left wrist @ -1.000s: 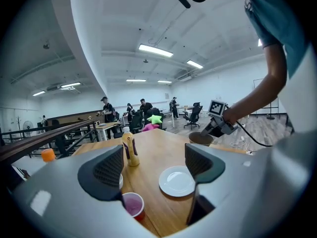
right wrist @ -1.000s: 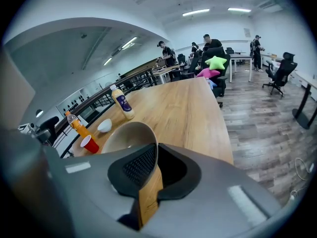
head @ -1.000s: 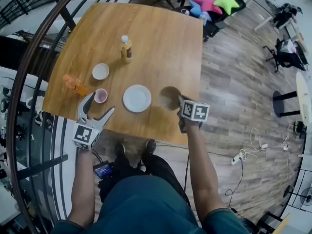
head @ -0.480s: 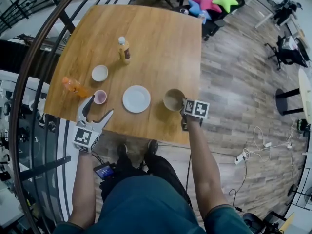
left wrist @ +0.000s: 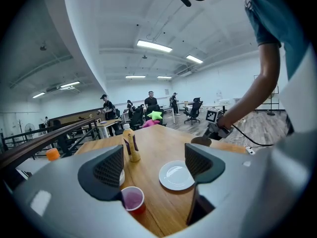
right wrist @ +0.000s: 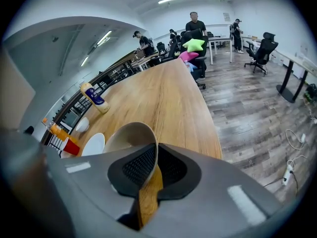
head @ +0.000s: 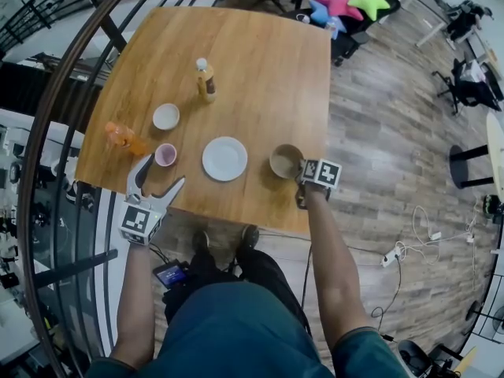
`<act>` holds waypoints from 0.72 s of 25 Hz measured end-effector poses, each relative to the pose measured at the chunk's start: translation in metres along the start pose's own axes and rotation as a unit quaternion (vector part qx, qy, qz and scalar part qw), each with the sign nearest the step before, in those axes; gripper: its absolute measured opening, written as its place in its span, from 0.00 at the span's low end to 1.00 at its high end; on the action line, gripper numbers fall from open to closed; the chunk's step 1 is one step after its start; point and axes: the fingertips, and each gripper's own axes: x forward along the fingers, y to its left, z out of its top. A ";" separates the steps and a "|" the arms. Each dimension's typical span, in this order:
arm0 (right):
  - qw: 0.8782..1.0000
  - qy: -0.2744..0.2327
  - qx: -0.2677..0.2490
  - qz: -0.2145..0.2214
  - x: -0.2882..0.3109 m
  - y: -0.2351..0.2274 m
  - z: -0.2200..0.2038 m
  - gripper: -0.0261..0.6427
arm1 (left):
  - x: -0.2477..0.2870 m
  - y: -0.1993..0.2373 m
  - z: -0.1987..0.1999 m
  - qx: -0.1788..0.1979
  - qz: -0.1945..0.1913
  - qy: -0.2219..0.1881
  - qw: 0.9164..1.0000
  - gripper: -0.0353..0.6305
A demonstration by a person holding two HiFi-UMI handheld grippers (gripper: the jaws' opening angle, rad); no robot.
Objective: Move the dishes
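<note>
A beige bowl (head: 284, 161) (right wrist: 130, 137) stands near the wooden table's right front corner. My right gripper (head: 300, 168) (right wrist: 152, 160) is shut on the bowl's near rim, one pad inside and one outside. A white plate (head: 224, 158) (left wrist: 177, 175) lies left of the bowl. Further left are a pink cup (head: 165, 154) (left wrist: 132, 201) and a small white bowl (head: 166, 116). My left gripper (head: 160, 181) (left wrist: 154, 165) hovers open at the table's front edge, just short of the pink cup, with nothing between its fingers.
A juice bottle (head: 206, 81) (left wrist: 131, 146) stands mid-table and an orange bottle (head: 124, 138) lies at the left edge. The table's right edge (head: 325, 109) runs close to the beige bowl. A curved black railing (head: 55, 109) flanks the left side. People and chairs are far behind.
My right gripper and the beige bowl have shifted slightly right, away from the plate. The left gripper has stayed put and open.
</note>
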 end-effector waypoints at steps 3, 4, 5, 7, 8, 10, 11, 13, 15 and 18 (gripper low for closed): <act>1.000 0.003 0.008 0.000 0.004 -0.002 -0.004 0.08 | -0.002 0.000 -0.002 0.001 0.001 0.002 1.000 0.62; 1.000 0.004 0.011 0.000 0.005 -0.003 -0.005 0.08 | -0.003 0.001 -0.002 0.001 0.001 0.003 1.000 0.62; 1.000 0.006 0.014 -0.001 0.005 -0.003 -0.006 0.08 | -0.004 0.002 -0.003 0.001 0.001 0.003 1.000 0.62; 1.000 0.007 0.019 -0.001 0.006 -0.003 -0.007 0.08 | -0.005 0.005 -0.003 0.001 0.001 0.003 1.000 0.62; 1.000 0.007 0.021 -0.001 0.007 -0.003 -0.006 0.08 | -0.005 0.006 -0.002 0.001 0.001 0.003 1.000 0.62; 1.000 0.006 0.024 -0.001 0.007 -0.004 -0.005 0.08 | -0.005 0.007 -0.001 0.001 0.000 0.002 1.000 0.62; 1.000 0.006 0.025 -0.001 0.007 -0.005 -0.005 0.08 | -0.005 0.007 0.000 0.001 0.000 0.003 1.000 0.62; 1.000 0.007 0.026 -0.001 0.008 -0.005 -0.005 0.08 | -0.005 0.008 -0.001 0.001 0.000 0.003 1.000 0.62; 1.000 0.008 0.026 -0.002 0.007 -0.006 -0.005 0.08 | -0.005 0.010 0.001 0.001 0.000 0.001 1.000 0.62; 1.000 0.009 0.023 -0.004 0.006 -0.005 -0.002 0.08 | -0.005 0.015 0.008 0.005 0.000 -0.001 1.000 0.61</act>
